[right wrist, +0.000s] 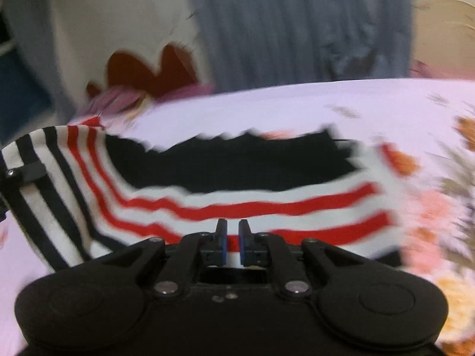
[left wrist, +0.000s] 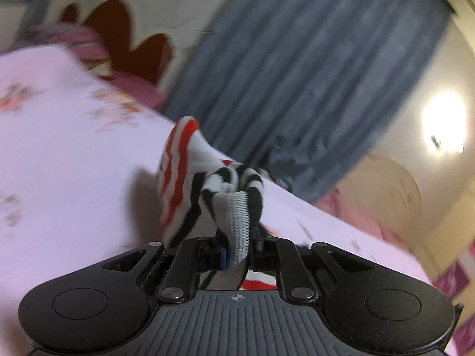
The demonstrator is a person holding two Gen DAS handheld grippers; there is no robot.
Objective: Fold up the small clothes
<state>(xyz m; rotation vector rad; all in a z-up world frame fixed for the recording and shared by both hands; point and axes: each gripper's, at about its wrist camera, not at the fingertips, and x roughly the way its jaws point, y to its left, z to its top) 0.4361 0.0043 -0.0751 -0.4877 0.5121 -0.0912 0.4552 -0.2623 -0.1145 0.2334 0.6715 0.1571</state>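
Left gripper (left wrist: 237, 249) is clamped on a bunched fold of the striped garment (left wrist: 190, 175): a grey ribbed edge runs down between the fingers, and the black-and-white part is gathered right at the tips. From the left wrist I see the rest of the fabric, the red-and-white stripes, rising off the pink floral bedsheet (left wrist: 68, 160) in front of the gripper. Right gripper (right wrist: 233, 237) has its jaws nearly together with a narrow gap showing, and I see no fabric between the blue pads (right wrist: 224, 244); it sits just at the near edge of the garment (right wrist: 237, 190). From the right wrist the garment lies spread across the sheet (right wrist: 297, 106), black panel at the far side, red stripes closer in, black-and-white stripes lifted at the left where the other gripper's finger (right wrist: 28, 172) pinches it. Grey curtain (left wrist: 297, 59) behind the bed. Both views are motion-blurred.
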